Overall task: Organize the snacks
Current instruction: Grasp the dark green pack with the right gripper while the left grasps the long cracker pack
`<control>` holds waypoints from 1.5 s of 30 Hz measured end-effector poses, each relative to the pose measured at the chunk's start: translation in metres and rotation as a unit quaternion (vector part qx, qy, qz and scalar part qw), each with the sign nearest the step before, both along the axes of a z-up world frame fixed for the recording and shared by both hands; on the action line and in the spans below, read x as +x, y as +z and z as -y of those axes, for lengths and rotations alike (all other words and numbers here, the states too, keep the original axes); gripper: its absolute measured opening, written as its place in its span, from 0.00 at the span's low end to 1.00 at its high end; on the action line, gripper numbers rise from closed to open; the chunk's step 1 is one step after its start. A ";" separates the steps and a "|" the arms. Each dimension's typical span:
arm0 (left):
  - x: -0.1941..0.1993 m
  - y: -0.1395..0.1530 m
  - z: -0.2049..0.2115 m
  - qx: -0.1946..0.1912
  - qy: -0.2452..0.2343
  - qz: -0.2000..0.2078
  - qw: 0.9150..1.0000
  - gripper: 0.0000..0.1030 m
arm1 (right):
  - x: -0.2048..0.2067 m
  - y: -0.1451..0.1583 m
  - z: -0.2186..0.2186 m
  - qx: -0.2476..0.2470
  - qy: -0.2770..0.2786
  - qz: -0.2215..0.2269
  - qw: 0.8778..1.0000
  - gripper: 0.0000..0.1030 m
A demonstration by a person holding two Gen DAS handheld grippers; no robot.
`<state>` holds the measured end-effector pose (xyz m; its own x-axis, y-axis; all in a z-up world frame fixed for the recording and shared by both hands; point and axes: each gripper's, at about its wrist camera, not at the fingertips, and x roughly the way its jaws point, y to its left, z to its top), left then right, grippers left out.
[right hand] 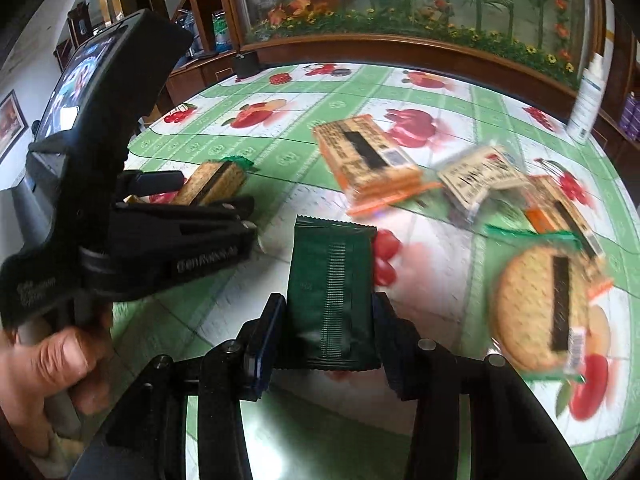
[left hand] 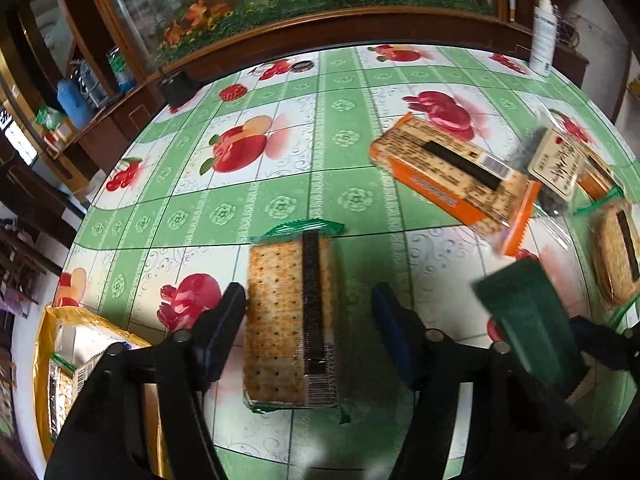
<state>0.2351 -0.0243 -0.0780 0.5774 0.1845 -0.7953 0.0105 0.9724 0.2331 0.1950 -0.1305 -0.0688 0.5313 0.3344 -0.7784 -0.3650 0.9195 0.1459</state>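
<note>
A square cracker pack (left hand: 292, 320) with green ends lies on the fruit-print tablecloth (left hand: 344, 184). My left gripper (left hand: 304, 304) straddles it, open. Its left finger (left hand: 228, 312) touches the pack's edge, and the right finger (left hand: 388, 320) stands apart from it. In the right wrist view the same gripper (right hand: 208, 200) shows at the left, held by a hand (right hand: 44, 368), with the pack (right hand: 216, 184) between its fingers. My right gripper (right hand: 330, 320) is shut on a dark green packet (right hand: 332, 292), lifted off the table. That packet (left hand: 528, 316) also appears beside the left gripper.
An orange cracker pack (left hand: 452, 172), a white-labelled packet (left hand: 560, 164) and a round biscuit pack (right hand: 540, 308) lie on the right. A yellow bag (left hand: 52, 360) holding packs sits at the near left edge. A white bottle (left hand: 543, 36) and a black box (left hand: 176, 86) stand at the back.
</note>
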 end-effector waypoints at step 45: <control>-0.041 0.002 0.004 -0.030 -0.022 0.022 0.999 0.44 | -0.048 0.025 0.059 0.066 -0.037 0.021 0.997 0.44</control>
<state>0.1944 -0.0286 -0.0760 0.6185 0.1114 -0.7778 0.0439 0.9835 0.1757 0.1473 -0.1892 -0.0435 0.5902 0.3910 -0.7062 -0.3053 0.9180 0.2531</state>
